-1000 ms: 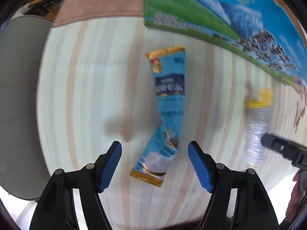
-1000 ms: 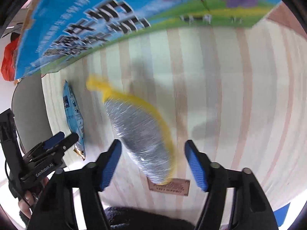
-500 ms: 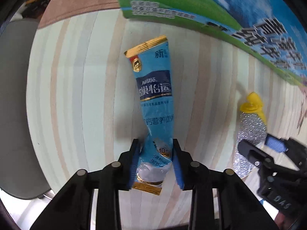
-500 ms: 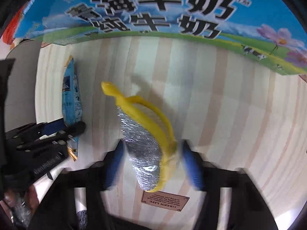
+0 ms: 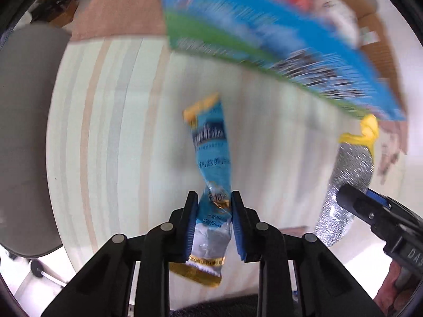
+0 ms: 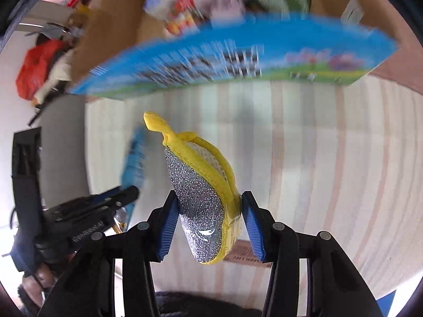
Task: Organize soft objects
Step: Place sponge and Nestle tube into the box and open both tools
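Observation:
My left gripper is shut on the lower end of a long blue milk-powder sachet with gold ends, held up off the striped table. My right gripper is shut on a silver glittery scrubbing pad with a yellow trim and loop, also lifted. The pad and the right gripper show at the right of the left wrist view. The sachet and the left gripper show at the left of the right wrist view.
An open cardboard box with a blue and green printed side stands at the far edge of the table, holding several packets. A grey chair is beyond the table's left edge. A small brown label lies on the table.
Both grippers have risen from the table with their objects. The box now looks lower and shows its open top. The view is blurred by motion.

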The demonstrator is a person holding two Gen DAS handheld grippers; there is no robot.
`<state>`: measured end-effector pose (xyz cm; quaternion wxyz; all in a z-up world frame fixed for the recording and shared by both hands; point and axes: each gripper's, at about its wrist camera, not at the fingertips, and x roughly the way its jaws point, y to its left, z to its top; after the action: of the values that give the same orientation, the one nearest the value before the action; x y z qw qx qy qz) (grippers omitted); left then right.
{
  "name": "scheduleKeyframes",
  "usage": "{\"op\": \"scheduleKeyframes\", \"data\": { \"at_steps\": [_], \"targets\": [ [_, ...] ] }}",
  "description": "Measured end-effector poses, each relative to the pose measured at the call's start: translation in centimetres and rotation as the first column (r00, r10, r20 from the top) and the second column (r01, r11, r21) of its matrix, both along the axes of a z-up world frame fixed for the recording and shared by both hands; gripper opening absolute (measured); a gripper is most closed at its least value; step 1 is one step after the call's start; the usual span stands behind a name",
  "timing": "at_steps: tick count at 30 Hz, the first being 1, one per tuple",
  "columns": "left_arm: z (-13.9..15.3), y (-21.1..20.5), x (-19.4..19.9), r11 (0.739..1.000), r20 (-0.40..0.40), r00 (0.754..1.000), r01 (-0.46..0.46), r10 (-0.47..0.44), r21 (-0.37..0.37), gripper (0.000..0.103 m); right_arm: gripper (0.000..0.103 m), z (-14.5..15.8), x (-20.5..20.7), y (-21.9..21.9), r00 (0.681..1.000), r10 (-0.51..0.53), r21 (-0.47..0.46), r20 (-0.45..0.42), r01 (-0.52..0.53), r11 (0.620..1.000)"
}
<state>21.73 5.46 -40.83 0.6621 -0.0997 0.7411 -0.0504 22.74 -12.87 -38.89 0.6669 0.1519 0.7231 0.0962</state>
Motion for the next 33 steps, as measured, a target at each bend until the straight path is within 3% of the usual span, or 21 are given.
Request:
{"op": "scheduleKeyframes", "data": {
  "at_steps": [3, 5, 7, 9, 10, 14, 17, 19, 21, 23, 28, 33],
  "targets": [
    [3.7, -1.0, 0.3, 0.998, 0.07, 0.997, 0.017, -0.013, -0.06, 0.015, 0.05, 4.3, 0.6, -1.1, 0.998, -0.018, 0.037, 0.065, 0.016, 0.999],
    [5.1, -2.2, 1.1, 0.996, 0.091, 0.994, 0.066, -0.061, -0.053, 0.015, 0.05, 6.7, 1.2, -1.6, 0.994, -0.013, 0.038, 0.105, 0.009, 0.999],
    [4.9, -2.2, 1.5, 0.995, 0.103, 0.991, 0.09, -0.085, -0.043, 0.019, 0.05, 8.5, 1.8, -2.1, 0.99, -0.008, 0.015, 0.141, 0.006, 1.0],
    [3.2, -1.5, 1.5, 0.994, 0.044, 0.993, 0.107, -0.106, -0.013, 0.026, 0.05, 9.1, 2.4, -2.7, 0.988, 0.005, -0.015, 0.155, -0.003, 1.0],
    [2.4, -0.6, 1.1, 0.994, 0.016, 0.994, 0.108, -0.107, -0.013, 0.032, 0.05, 9.1, 2.6, -2.9, 0.988, 0.003, -0.031, 0.155, 0.002, 1.0],
    [-3.8, -0.3, 0.2, 0.997, -0.135, 0.988, 0.065, -0.071, -0.046, 0.034, 0.05, 6.1, 1.9, -3.2, 0.995, -0.013, -0.049, 0.102, 0.018, 0.999],
    [-6.9, -0.1, -0.3, 0.999, -0.198, 0.98, 0.024, -0.033, -0.049, 0.034, 0.05, 2.7, 0.9, -3.2, 0.998, -0.039, -0.045, 0.043, 0.041, 0.998],
    [-8.3, -0.6, -0.2, 1.0, -0.214, 0.976, 0.027, -0.027, 0.0, 0.032, 0.05, 0.9, 0.1, -3.3, 0.998, -0.058, -0.038, 0.007, 0.058, 0.998],
    [-7.4, -1.2, 0.3, 1.0, -0.158, 0.987, 0.026, -0.023, 0.017, 0.032, 0.05, -0.2, 0.0, -3.4, 0.998, -0.065, -0.046, -0.01, 0.065, 0.997],
    [-6.7, -2.1, 0.5, 0.996, -0.138, 0.988, 0.072, -0.063, 0.061, 0.018, 0.05, -0.6, 0.0, -3.4, 0.998, -0.067, -0.057, -0.013, 0.066, 0.996],
    [-3.5, -2.9, 0.6, 0.994, -0.076, 0.993, 0.09, -0.086, 0.061, 0.017, 0.05, 0.7, 0.2, -2.9, 0.998, -0.062, -0.054, 0.022, 0.063, 0.997],
    [4.3, -2.2, 0.4, 0.996, 0.038, 0.996, 0.085, -0.085, 0.002, 0.016, 0.05, 4.2, 0.1, -3.7, 0.994, -0.073, -0.022, 0.083, 0.075, 0.997]
  ]
}}
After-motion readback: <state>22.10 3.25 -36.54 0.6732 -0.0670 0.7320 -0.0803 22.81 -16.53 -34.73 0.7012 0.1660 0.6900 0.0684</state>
